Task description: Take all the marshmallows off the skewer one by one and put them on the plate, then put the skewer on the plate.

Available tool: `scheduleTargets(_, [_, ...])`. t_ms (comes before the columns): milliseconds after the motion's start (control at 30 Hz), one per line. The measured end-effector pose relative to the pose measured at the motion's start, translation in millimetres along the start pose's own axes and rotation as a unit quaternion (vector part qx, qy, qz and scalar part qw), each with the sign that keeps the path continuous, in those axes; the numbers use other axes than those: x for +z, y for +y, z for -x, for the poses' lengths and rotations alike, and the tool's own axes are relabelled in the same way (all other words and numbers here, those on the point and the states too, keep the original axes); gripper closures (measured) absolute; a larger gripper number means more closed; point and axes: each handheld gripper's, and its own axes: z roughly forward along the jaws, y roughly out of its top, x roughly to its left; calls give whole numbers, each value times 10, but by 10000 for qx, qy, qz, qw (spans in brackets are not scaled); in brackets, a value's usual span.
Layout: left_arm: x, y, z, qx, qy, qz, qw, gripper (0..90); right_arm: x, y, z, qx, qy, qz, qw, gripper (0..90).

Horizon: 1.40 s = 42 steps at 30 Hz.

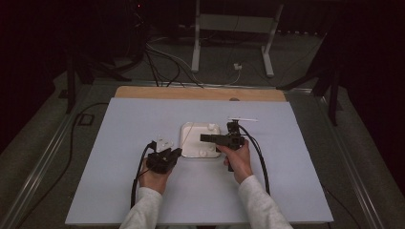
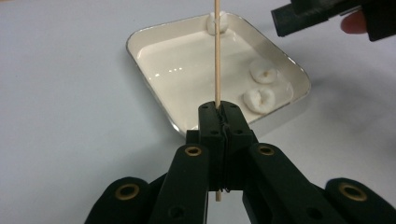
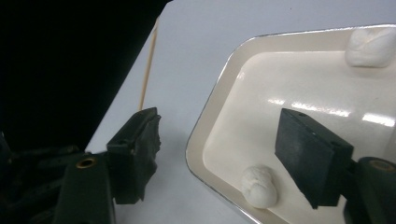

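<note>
A white tray lies in the middle of the pale mat and holds several white marshmallows. My left gripper is shut on a thin wooden skewer, which points out over the tray toward its far rim. In the high view the left gripper sits just left of the tray. My right gripper is open over the tray's near corner with nothing between its jaws. One marshmallow lies below the jaws and another in the far corner. The skewer stands off to the left of the tray rim.
The pale mat covers a wooden table. A small white strip lies on the mat behind the right hand. Cables and a white metal stand are on the floor beyond the table.
</note>
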Motion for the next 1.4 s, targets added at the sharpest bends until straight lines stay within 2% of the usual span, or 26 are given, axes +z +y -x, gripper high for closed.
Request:
scheduleTargets(167, [75,81,0,-30,25,-4,10000,900,-46,-37,-29,-342,-207,4,9992,245])
scheduleTargets(267, [129,125,-4,-50,33,-20,10000,900,-72,-62,-38,-446,-313,-18,9985,226])
scheduleTargets(567, [325,232,7,-202,35,-121,9997,900,-195,-105,-61,-709,-555,138,9958,221])
scheduleTargets(900, [559,318,16,-330,153,-345,9987,900,-297,-146,-23,-768,-685,253,9944,222])
scheduleTargets(1133, [763,346,2,-515,266,-627,9963,900,-353,-168,-8,-773,-707,290,9941,222])
scheduleTargets(1400, [906,305,15,-704,367,-822,9935,897,-400,-189,16,-798,-789,321,9932,224])
